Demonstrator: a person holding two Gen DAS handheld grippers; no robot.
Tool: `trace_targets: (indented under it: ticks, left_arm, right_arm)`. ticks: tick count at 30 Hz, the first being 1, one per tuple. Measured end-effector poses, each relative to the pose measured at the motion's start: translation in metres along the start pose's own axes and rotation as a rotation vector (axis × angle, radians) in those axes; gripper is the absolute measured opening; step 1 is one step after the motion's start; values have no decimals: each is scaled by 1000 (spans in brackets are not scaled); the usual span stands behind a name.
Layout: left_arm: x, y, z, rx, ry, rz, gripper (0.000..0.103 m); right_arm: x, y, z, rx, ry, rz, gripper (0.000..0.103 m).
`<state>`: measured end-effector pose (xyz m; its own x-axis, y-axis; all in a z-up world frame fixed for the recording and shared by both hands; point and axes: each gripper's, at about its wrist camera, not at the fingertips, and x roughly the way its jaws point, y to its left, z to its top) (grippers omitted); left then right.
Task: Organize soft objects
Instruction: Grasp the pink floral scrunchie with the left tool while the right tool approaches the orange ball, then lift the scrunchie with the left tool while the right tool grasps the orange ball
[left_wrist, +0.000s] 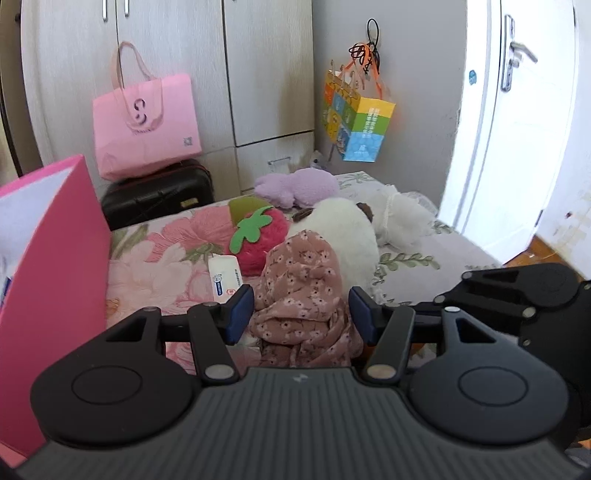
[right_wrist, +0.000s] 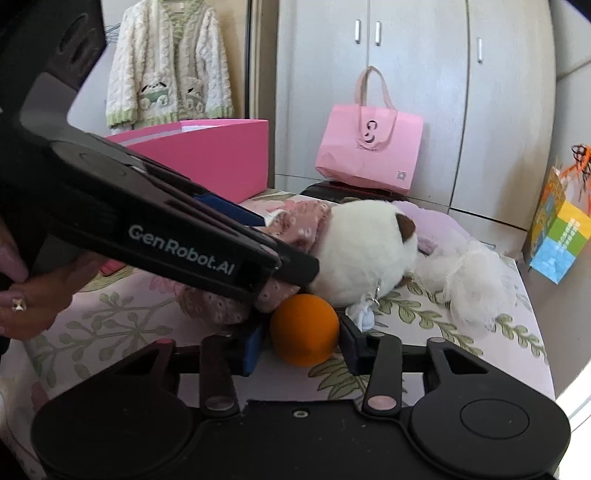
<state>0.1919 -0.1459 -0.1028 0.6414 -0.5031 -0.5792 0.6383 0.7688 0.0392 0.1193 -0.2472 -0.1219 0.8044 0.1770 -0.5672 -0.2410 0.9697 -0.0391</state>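
We are seeing the left gripper (left_wrist: 301, 314) fingers spread around the floral cloth (left_wrist: 303, 295) (at twelve o'clock), while the right gripper (right_wrist: 301, 345) fingers are flanking the orange ball (right_wrist: 304, 329), contact unclear.

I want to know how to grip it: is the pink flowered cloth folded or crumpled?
Crumpled. The pink flowered cloth lies in a loose heap with irregular wrinkles, between the left tool's open fingers.
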Motion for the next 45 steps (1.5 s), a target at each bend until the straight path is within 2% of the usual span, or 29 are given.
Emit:
trace_targets:
  ticks: [2,3,4,6,8,11,13,17,18,21,22,24,36,40,45]
  left_arm:
    - [1,-7,-1,41,-1,29,42]
    - [2,-10,-2,64,5,36,31]
    - [4,-12,-2,68,26,29,25]
    - [10,-13,-3,54,70,-3,24]
    - [13,-15,-4,44,79,12,24]
    - [17,-14,-2,6,98,38,32]
    - [19,-15,-4,-3,107,87,45]
    - [18,-12,-8,-43,103,113,52]
    - [18,-9,-9,-64,105,105,52]
    - [17,-4,-12,-106,126,68,27]
    - [15,-5,-13,-105,119,67,22]
    - [10,-8,-14,-99,102,67,18]
    - [-39,2,-25,-183,-12,29,18]
    - [-53,6,-36,-203,-19,26,18]
    - [-72,15,-53,-244,-27,19,18]
  right_arm:
    - [-1,-1,-2,11,-8,-5,43]
    - [-1,-2,-2,20,-12,-7,42]
    - [-2,-2,-3,30,-15,-8,42]
    - [-3,-2,-5,41,-21,-14,42]
    - [-4,1,-6,38,-24,-27,42]
    - [-3,4,-8,35,-30,-46,42]
    - [-2,6,-9,26,-32,-60,42]
    - [-3,12,-10,15,-32,-83,42]
    - [-3,12,-10,14,-34,-88,42]
    - [-4,18,-11,0,-40,-106,42]
    - [-5,20,-11,-5,-45,-113,42]
    - [-8,22,-11,-3,-47,-108,42]
    - [-28,26,-12,35,-75,-121,42]
    - [-36,25,-18,90,-80,-92,42]
    - [-38,22,-29,202,-38,-32,42]
